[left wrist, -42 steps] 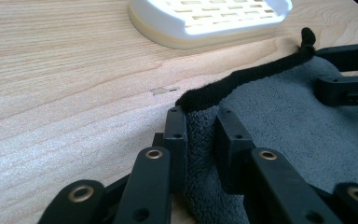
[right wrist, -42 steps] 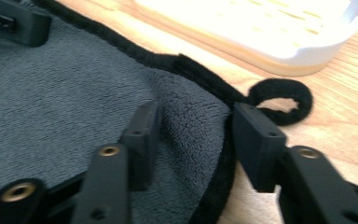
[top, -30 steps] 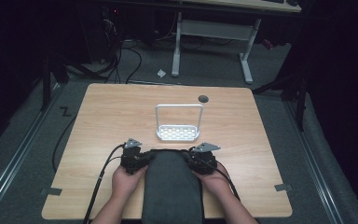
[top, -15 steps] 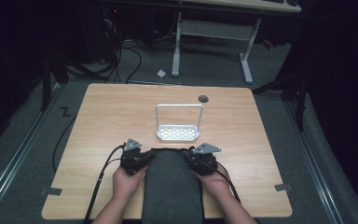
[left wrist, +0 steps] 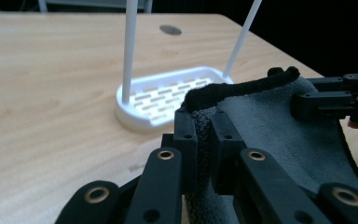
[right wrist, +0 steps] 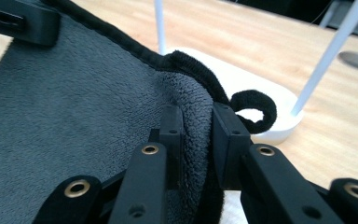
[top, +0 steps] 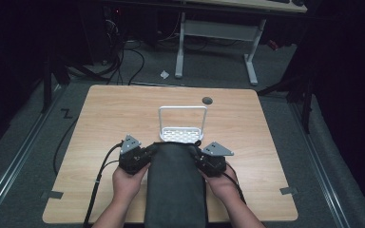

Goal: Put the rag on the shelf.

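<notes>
I hold the dark grey plush towel (top: 176, 183) pinched at its far corners by left gripper (left wrist: 203, 135) and right gripper (right wrist: 199, 140), white wire-framed rack (top: 182, 127) just beyond.

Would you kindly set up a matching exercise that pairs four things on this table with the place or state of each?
Things:
1. grey towel
2. white rack
3. left gripper
4. dark round spot

Places or states:
A. stands upright at the table's middle
B. lies in the tabletop near the far edge
C. pinches one far corner of the cloth
D. is held by both far corners, hanging over the near edge

Pairs: 1-D, 2-A, 3-C, 4-B
</notes>
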### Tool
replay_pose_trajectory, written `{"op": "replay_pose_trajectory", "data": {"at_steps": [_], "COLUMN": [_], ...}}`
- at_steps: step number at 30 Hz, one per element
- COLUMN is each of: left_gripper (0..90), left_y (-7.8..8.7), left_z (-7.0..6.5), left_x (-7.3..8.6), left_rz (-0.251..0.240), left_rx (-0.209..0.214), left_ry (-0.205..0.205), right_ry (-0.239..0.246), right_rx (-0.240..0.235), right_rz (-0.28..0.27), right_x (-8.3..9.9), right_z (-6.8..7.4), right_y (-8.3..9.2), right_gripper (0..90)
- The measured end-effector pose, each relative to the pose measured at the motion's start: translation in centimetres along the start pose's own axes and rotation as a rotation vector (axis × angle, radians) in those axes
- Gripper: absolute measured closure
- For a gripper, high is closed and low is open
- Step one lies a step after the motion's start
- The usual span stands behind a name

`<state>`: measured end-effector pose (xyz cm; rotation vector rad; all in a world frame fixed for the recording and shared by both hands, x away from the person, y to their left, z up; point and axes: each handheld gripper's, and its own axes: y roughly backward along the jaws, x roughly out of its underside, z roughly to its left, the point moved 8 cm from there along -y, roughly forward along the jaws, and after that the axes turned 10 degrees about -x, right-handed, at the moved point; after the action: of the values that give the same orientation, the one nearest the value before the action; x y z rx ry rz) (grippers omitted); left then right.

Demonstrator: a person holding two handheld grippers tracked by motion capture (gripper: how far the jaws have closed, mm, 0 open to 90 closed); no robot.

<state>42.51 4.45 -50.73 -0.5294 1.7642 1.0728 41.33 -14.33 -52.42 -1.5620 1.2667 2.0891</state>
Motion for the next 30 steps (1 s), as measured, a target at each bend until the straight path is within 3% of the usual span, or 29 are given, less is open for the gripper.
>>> {"op": "replay_pose_trajectory", "data": {"at_steps": [5, 19, 30], "left_gripper": [83.2, 83.5, 83.8], "left_y": [0.8, 3.1, 4.7], "left_z": [-0.5, -1.2, -1.7], "left_x": [-2.1, -7.6, -11.8], "left_rz": [-0.049, -0.181, -0.270], "left_rx": [0.003, -0.007, -0.009], "left_ry": [-0.016, -0.047, -0.080], "right_ry": [0.006, 0.063, 0.101], "right_rx": [0.026, 0.024, 0.048], "right_rz": [-0.041, -0.194, -0.293], "right_x": [-1.6, -7.0, -11.4], "right_z": [0.0, 0.1, -0.1], "right_y": [0.9, 3.8, 6.2], "right_gripper": [76.9, 76.9, 76.9]}}
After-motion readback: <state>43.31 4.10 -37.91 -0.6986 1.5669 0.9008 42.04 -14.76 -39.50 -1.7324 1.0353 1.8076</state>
